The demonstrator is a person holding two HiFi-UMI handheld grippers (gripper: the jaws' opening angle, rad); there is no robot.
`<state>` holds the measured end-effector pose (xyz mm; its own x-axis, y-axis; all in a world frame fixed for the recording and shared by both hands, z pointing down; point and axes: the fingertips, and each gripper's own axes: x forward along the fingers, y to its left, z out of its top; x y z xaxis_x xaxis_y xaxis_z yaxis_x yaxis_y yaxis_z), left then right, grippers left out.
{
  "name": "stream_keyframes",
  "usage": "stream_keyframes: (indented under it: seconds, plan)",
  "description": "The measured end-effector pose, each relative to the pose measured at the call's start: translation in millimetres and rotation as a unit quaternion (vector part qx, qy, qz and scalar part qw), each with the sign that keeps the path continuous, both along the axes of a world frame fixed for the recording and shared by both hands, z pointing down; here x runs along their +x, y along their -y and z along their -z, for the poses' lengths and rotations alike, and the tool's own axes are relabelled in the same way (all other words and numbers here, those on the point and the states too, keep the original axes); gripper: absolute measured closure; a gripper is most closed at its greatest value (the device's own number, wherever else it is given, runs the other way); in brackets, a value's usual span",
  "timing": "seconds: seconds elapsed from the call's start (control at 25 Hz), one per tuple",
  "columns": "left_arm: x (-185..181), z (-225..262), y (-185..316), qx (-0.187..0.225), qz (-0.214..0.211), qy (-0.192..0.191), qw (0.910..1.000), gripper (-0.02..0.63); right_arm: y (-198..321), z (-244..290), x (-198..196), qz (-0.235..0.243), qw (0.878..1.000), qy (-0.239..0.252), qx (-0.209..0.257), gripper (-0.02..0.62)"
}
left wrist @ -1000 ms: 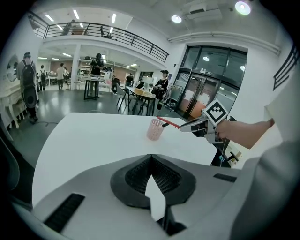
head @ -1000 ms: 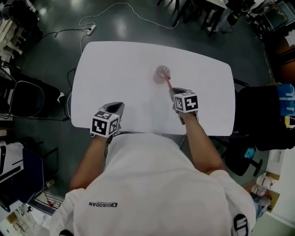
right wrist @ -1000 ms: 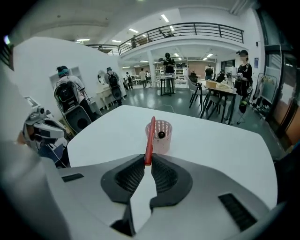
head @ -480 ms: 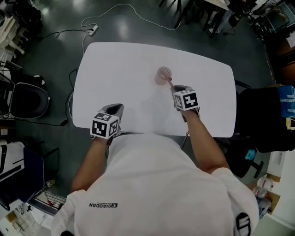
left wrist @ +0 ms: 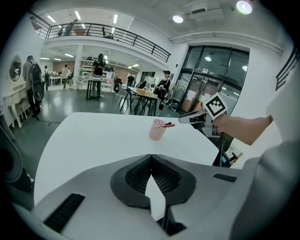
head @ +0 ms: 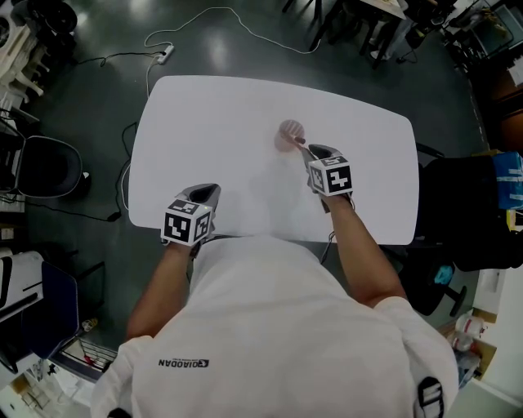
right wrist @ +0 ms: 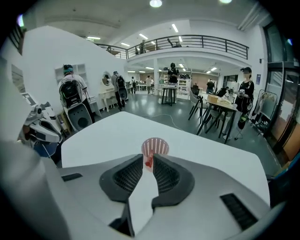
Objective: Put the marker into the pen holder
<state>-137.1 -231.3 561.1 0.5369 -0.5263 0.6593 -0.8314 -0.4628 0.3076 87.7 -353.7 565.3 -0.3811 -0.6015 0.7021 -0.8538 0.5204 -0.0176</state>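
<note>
A pink mesh pen holder (head: 288, 131) stands upright on the white table (head: 204, 114), right of centre. The red marker (left wrist: 168, 125) leans in it, its back end sticking out over the rim toward my right gripper (head: 306, 149). In the right gripper view the marker's end (right wrist: 148, 162) lies between the jaw tips of the right gripper (right wrist: 148, 159). The jaws are opening and a thin gap shows on each side of the marker. My left gripper (head: 208, 189) rests near the table's front edge, shut and empty, with the jaw tips of the left gripper (left wrist: 150, 157) touching.
The table's front edge runs just behind both grippers, against the person's body. A black office chair (head: 458, 204) stands off the table's right end. A white cable (head: 204, 16) lies on the floor beyond the far edge. Other tables and people stand far behind.
My right gripper has crept a little toward the pen holder, and less of the marker shows between it and the rim. The left gripper has stayed put.
</note>
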Motion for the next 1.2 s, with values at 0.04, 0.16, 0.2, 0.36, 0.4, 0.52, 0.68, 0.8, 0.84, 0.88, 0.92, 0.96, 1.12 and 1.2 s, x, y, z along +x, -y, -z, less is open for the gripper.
stream_keyframes:
  seconds: [0.04, 0.16, 0.2, 0.36, 0.4, 0.52, 0.68, 0.8, 0.84, 0.88, 0.92, 0.96, 1.12, 1.2]
  plan:
    - [1, -1, 1, 0.0, 0.0, 0.0, 1.0, 0.58, 3, 7, 0, -0.001, 1.0, 0.006, 0.015, 0.506]
    - [3, -1, 3, 0.0, -0.001, 0.0, 1.0, 0.58, 7, 22, 3, -0.002, 0.999, 0.02, 0.047, 0.502]
    - [4, -2, 4, 0.0, -0.001, 0.0, 1.0, 0.58, 6, 24, 4, 0.0, 0.998, 0.025, 0.05, 0.502]
    - [17, -2, 5, -0.001, -0.003, -0.001, 1.0, 0.58, -22, 4, 7, 0.039, 0.999, 0.027, 0.022, 0.531]
    - [22, -2, 6, -0.001, -0.005, 0.0, 1.0, 0.58, -34, -6, 9, 0.055, 0.998, 0.023, 0.007, 0.554]
    - [38, -4, 5, -0.002, -0.014, 0.005, 0.9999, 0.58, -74, -43, 20, 0.093, 0.994, 0.011, -0.053, 0.575]
    - [60, -10, 4, -0.008, -0.023, 0.007, 0.9997, 0.58, -120, -76, 38, 0.105, 0.988, 0.02, -0.114, 0.575]
    - [83, -7, 3, -0.007, -0.028, 0.006, 0.9996, 0.58, -136, -72, 49, 0.098, 0.988, 0.043, -0.113, 0.575]
    - [91, -5, 3, -0.005, -0.029, 0.005, 0.9996, 0.58, -139, -68, 53, 0.095, 0.988, 0.054, -0.109, 0.575]
    - [99, -4, 2, -0.003, -0.028, 0.005, 0.9996, 0.58, -141, -64, 57, 0.095, 0.988, 0.065, -0.103, 0.575]
    - [108, -2, 1, -0.001, -0.026, 0.003, 0.9997, 0.58, -142, -58, 61, 0.096, 0.988, 0.076, -0.095, 0.575]
    - [117, 0, -1, 0.0, -0.023, 0.0, 0.9997, 0.58, -142, -51, 65, 0.099, 0.988, 0.088, -0.085, 0.575]
    - [147, 14, -12, 0.018, -0.004, -0.019, 0.9997, 0.58, -145, -17, 76, 0.107, 0.98, 0.163, -0.047, 0.575]
    - [153, 21, -18, 0.031, 0.01, -0.023, 0.9992, 0.58, -143, -3, 81, 0.108, 0.977, 0.184, -0.029, 0.576]
